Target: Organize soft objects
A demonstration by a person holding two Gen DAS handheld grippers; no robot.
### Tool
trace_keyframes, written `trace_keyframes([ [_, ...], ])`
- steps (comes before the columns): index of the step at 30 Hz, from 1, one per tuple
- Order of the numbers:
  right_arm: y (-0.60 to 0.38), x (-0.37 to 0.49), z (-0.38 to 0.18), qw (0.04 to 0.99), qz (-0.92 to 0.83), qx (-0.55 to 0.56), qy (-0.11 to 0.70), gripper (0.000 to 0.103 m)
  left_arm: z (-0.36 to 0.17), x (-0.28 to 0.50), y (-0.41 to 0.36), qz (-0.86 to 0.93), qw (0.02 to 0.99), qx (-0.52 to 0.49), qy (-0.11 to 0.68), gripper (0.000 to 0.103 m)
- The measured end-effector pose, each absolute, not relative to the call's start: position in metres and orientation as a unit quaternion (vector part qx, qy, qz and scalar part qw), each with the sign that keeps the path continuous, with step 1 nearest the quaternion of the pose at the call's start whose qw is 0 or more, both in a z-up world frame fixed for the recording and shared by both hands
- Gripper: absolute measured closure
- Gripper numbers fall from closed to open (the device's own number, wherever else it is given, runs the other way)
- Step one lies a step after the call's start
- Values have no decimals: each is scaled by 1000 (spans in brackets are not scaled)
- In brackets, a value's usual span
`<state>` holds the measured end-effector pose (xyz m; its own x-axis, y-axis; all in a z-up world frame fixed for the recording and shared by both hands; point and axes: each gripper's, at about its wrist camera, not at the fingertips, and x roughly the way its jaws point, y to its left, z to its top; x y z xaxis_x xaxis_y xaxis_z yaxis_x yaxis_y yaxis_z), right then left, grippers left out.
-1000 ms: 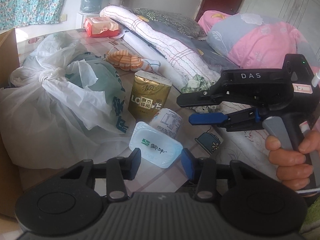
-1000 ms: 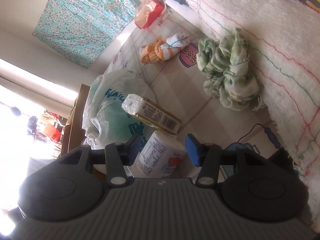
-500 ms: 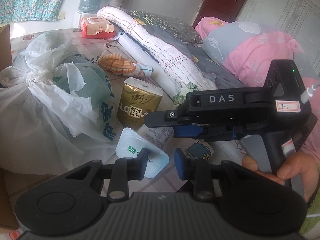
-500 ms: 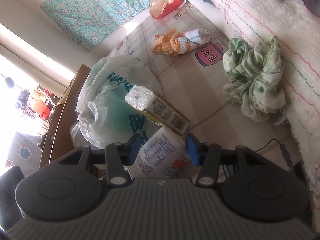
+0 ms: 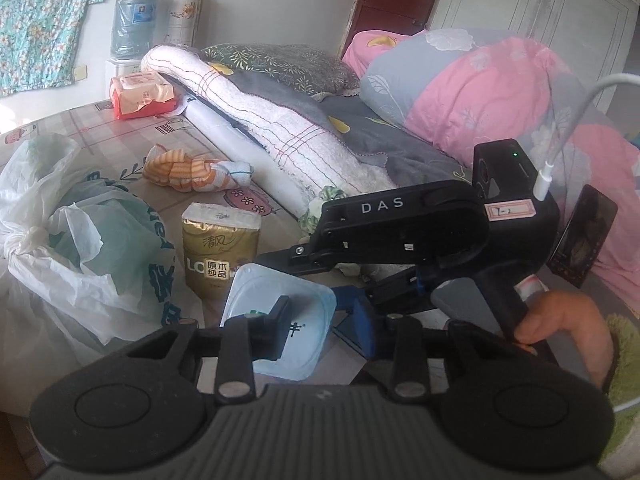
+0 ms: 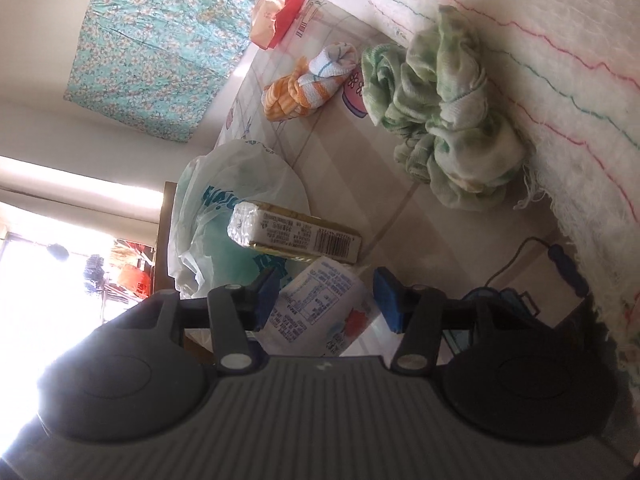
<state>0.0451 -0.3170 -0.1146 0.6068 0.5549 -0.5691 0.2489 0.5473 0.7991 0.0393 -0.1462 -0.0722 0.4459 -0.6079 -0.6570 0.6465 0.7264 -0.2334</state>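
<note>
**Both grippers at the yogurt cup, lying on the bed beside the tissue pack**

My left gripper (image 5: 320, 328) has just been opening. It stands narrowly parted, with the edge of the yogurt cup's (image 5: 260, 292) foil lid showing in the gap and no pad pressing on it. My right gripper (image 6: 326, 300) straddles the cup's body; I cannot tell whether its pads bite. I judge the cup light, thin-walled and easy to dent, with a fragile lid, so I would hold it mid-wall, gently. The tissue pack (image 5: 220, 248) stands at 11 o'clock just beyond the cup, the plastic bag (image 5: 80, 248) at 9 o'clock.
</note>
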Motion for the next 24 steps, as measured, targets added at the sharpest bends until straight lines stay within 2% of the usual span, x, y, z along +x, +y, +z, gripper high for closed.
trace_keyframes([
  [7, -325, 39, -101, 797, 66, 429, 420, 51, -73, 39, -164, -385, 844, 51, 370, 69],
  [11, -339, 35, -96, 805, 65, 433, 400, 50, -70, 36, -156, -379, 849, 52, 364, 54],
  [19, -347, 21, -90, 805, 89, 449, 377, 49, -60, 39, -126, -353, 864, 25, 359, 47],
  [24, -341, 21, -89, 799, 106, 459, 374, 49, -63, 42, -114, -335, 867, 14, 370, 46],
])
